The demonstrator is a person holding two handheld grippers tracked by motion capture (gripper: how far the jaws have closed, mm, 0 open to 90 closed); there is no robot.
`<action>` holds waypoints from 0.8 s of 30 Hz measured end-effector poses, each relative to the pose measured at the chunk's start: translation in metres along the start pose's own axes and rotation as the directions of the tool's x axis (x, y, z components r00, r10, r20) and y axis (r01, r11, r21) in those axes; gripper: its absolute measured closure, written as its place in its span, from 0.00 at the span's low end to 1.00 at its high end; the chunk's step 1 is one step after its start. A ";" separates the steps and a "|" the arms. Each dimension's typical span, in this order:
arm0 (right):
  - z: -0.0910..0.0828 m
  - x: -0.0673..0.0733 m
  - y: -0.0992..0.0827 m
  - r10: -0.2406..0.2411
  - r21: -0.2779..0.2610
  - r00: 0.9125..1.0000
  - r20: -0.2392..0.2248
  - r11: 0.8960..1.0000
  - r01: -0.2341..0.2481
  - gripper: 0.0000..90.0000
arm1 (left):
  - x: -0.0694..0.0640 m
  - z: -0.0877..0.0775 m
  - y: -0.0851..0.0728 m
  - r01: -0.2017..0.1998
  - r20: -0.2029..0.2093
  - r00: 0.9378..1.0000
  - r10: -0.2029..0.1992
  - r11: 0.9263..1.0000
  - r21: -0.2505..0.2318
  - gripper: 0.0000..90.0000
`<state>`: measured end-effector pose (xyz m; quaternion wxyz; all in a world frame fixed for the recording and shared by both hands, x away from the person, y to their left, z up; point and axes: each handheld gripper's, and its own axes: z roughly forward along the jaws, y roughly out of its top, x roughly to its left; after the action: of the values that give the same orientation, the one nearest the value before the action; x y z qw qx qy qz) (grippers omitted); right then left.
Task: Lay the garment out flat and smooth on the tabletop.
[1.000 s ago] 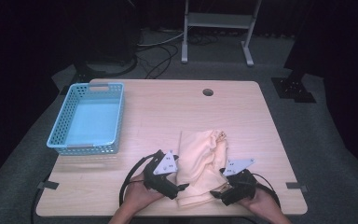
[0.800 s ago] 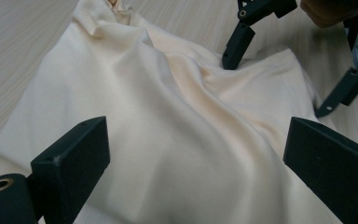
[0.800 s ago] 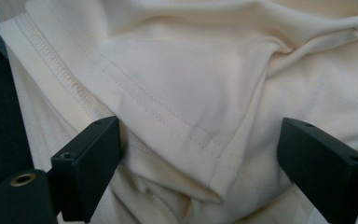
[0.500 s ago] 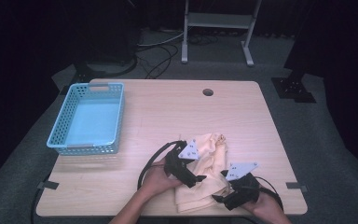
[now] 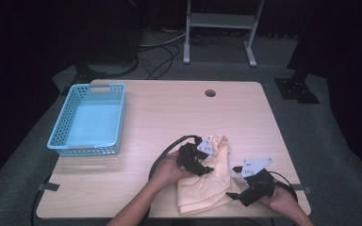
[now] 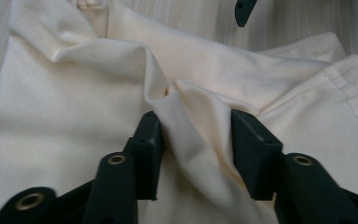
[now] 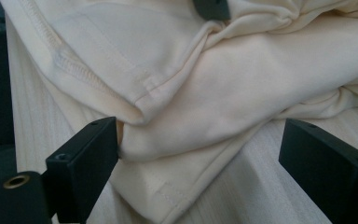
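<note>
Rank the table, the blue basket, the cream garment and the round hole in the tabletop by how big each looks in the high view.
1. table
2. blue basket
3. cream garment, though it is bunched up, so spread flat it might rival the basket
4. round hole

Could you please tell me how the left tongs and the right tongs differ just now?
The left tongs have just been closing and pinch a raised fold of the cloth; the right tongs stand wide open, the cloth's hem merely between them. In the high view the left tongs sit on the cloth's middle, the right tongs at its near right edge. Both have black jaws.
</note>
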<state>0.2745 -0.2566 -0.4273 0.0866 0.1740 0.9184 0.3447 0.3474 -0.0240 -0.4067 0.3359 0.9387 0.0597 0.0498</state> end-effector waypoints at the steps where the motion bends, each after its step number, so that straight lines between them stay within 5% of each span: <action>1: 0.001 -0.001 -0.001 -0.002 0.008 1.000 -0.001 1.000 0.002 0.13 | 0.001 0.000 0.000 0.001 0.010 1.000 -0.001 1.000 0.001 0.68; 6: 0.005 -0.005 -0.002 -0.024 0.015 0.999 -0.026 1.000 0.024 0.13 | 0.004 -0.002 0.000 -0.007 0.022 1.000 0.007 1.000 0.015 0.90; 17: 0.009 -0.010 -0.003 -0.009 0.023 0.998 -0.061 1.000 0.010 0.17 | 0.003 -0.032 -0.005 -0.030 -0.010 0.999 0.030 1.000 0.002 0.93; 24: 0.009 -0.011 -0.004 0.006 0.022 0.997 -0.079 1.000 -0.004 0.18 | 0.002 -0.066 -0.027 -0.017 -0.058 0.998 0.017 1.000 0.014 0.93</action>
<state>0.2864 -0.2584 -0.4362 0.0477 0.1636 0.9243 0.3415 0.3380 0.0386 -0.3727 0.3271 0.9396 0.0618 0.0796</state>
